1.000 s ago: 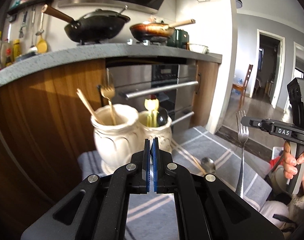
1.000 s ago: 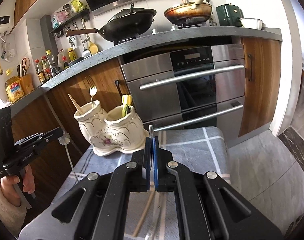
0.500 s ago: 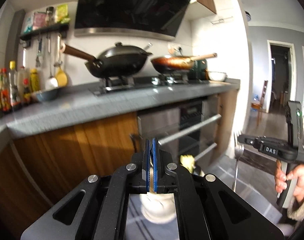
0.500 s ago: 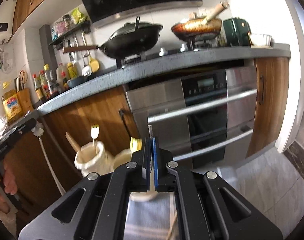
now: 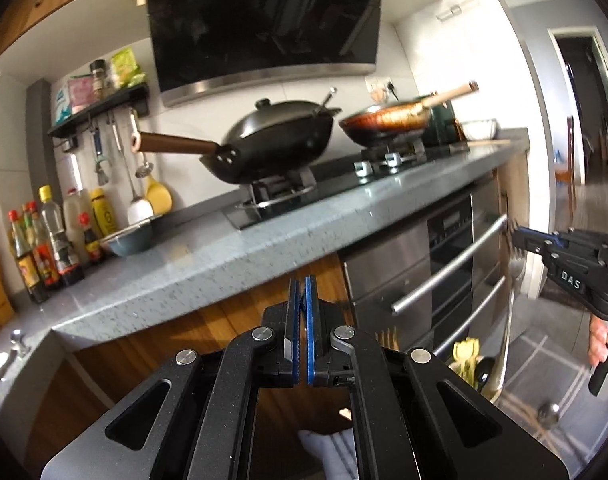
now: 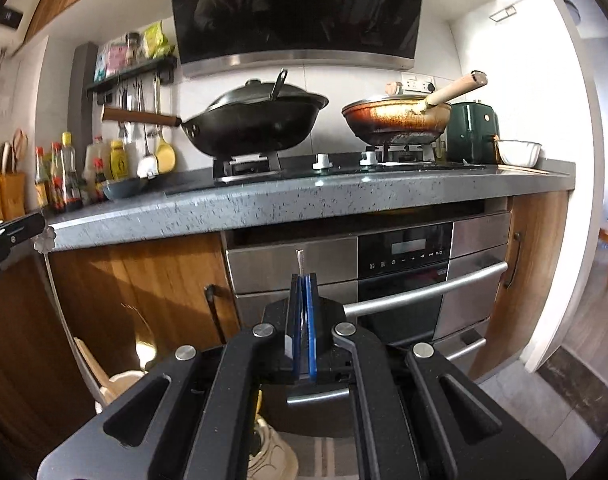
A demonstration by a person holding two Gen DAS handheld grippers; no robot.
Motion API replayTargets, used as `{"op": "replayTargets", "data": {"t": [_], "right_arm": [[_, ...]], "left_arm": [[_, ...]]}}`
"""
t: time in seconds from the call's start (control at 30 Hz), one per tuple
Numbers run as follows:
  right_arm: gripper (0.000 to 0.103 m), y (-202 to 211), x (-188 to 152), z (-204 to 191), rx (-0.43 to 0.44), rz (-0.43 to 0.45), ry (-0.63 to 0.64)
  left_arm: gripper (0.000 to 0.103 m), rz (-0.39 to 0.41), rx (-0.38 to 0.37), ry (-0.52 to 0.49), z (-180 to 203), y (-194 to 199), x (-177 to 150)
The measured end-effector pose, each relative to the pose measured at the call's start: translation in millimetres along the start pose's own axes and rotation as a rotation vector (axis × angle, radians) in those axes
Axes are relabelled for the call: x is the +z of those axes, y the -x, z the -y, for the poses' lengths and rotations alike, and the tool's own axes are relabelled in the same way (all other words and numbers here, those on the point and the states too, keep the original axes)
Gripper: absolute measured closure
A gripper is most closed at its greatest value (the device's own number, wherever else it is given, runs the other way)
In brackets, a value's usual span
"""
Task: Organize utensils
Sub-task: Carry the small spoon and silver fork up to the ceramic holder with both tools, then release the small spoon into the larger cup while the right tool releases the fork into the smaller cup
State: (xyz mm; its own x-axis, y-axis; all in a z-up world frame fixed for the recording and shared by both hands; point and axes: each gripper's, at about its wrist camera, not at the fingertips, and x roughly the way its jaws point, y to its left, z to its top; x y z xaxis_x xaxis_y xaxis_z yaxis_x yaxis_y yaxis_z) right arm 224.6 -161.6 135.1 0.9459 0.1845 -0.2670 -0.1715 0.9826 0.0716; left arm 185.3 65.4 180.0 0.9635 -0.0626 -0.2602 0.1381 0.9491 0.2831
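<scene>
Pinching one silver fork [image 5: 511,312] near its tines, handle hanging down, the right tool [image 6: 302,308] has its blue pads pressed onto the metal, while the left tool [image 5: 301,312] is pressed together on nothing. Just below the fork sits one cream utensil holder [image 6: 121,384] with two pots, holding yellow utensils [image 5: 464,356]. Beyond, one grey counter [image 6: 344,196] carries two pans: a black wok [image 6: 255,124] and a brown frying pan [image 6: 396,116].
</scene>
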Motion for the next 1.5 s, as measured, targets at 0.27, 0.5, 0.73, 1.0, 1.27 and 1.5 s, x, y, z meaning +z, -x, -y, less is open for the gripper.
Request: {"op": "replayTargets", "data": {"t": [0.27, 0.5, 0.73, 1.0, 1.27, 1.5], "right_arm": [[0.101, -12.9, -29.5, -16.6, 0.026, -0.033, 0.071], [0.100, -4.3, -54.0, -24.9, 0.132, -0.040, 0.117], [0.099, -3.4, -61.3, -24.5, 0.197, -0.071, 0.096], [0.098, -14.5, -58.7, -10.0, 0.217, -0.129, -0.002], [0.098, -19.7, -60.2, 1.3, 0.230, -0.159, -0.071], [0.063, -12.7, -55.3, 6.6, 0.215, -0.144, -0.100]], "left_arm": [[0.100, -0.047, -0.044, -0.044, 27.0, -13.1, -34.3], [0.100, -0.084, -0.102, -0.023, 34.1, -16.6, -53.2], [0.099, -0.115, -0.150, -0.011, 45.4, -18.9, -66.0], [0.099, -0.158, -0.180, 0.029, 47.7, -29.0, -71.4], [0.099, -0.173, -0.184, 0.032, 46.3, -32.9, -71.3], [0.090, -0.190, -0.192, 0.053, 43.0, -33.9, -67.9]]}}
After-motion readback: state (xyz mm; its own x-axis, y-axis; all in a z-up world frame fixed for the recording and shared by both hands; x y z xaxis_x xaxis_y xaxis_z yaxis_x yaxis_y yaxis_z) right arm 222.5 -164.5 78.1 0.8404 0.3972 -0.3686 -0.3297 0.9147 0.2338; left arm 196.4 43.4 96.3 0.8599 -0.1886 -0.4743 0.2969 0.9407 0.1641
